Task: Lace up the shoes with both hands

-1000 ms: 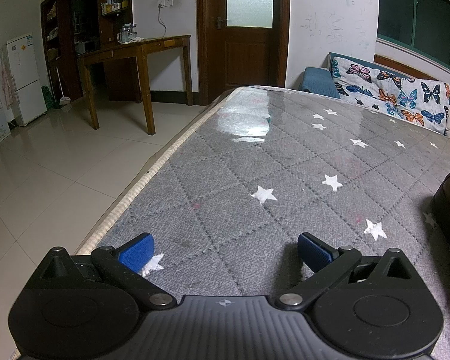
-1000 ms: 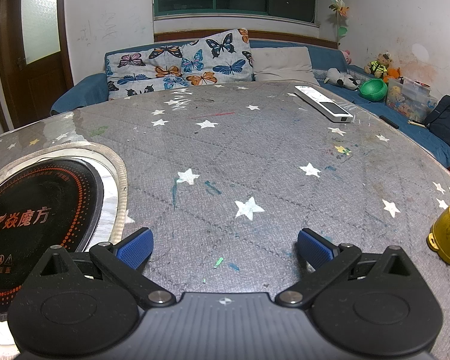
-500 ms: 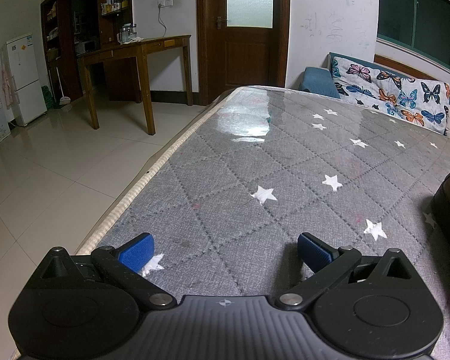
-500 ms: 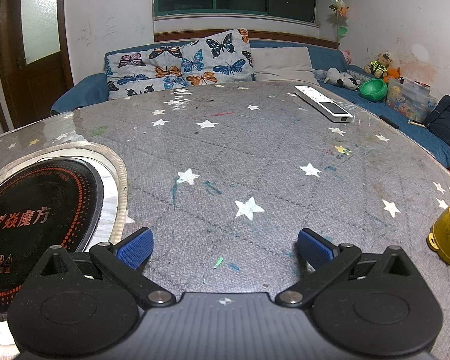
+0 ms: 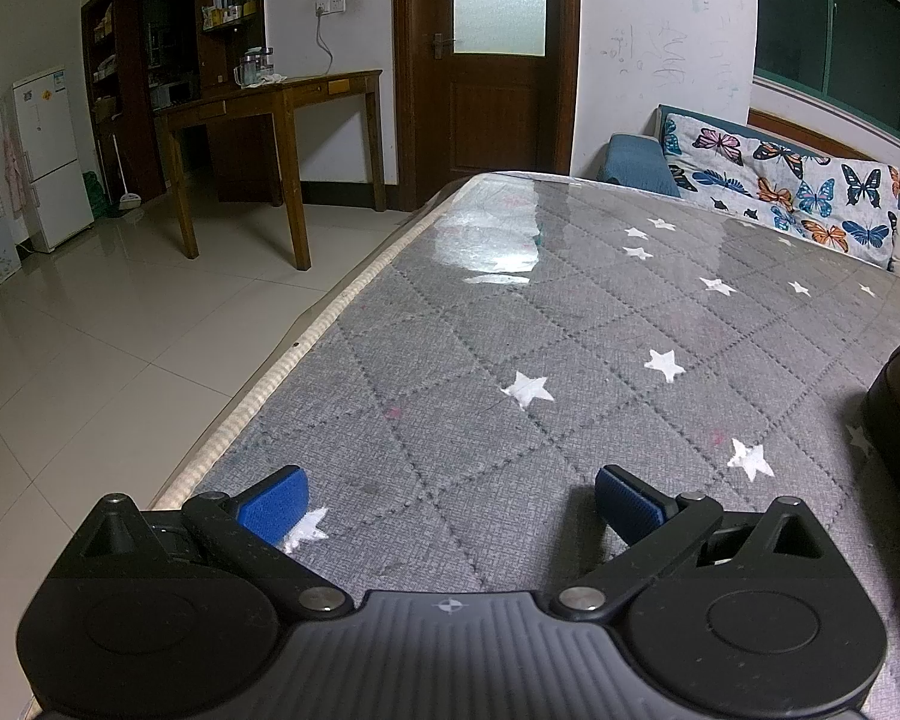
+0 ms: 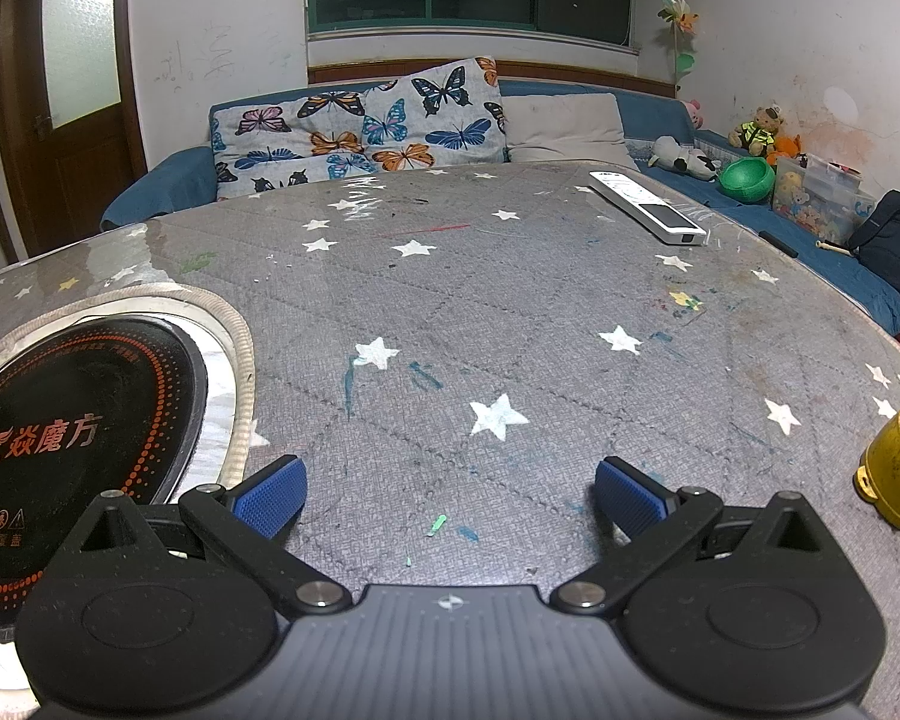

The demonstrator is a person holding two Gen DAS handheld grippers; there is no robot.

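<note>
i held the left gripper (image 5: pixel 447 495) and right gripper (image 6: pixel 450 495) spread wide and empty over the bench (image 6: pixel 510 312); no shoe showed clearly, so i judged finding it came first.

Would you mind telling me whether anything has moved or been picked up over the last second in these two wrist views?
Nothing visibly changed. The left gripper and right gripper are both open and empty above the grey star-patterned tabletop, exactly as before. The black round induction cooktop, white remote control and yellow metal object lie where they were. No shoe can be made out in either view.
</note>
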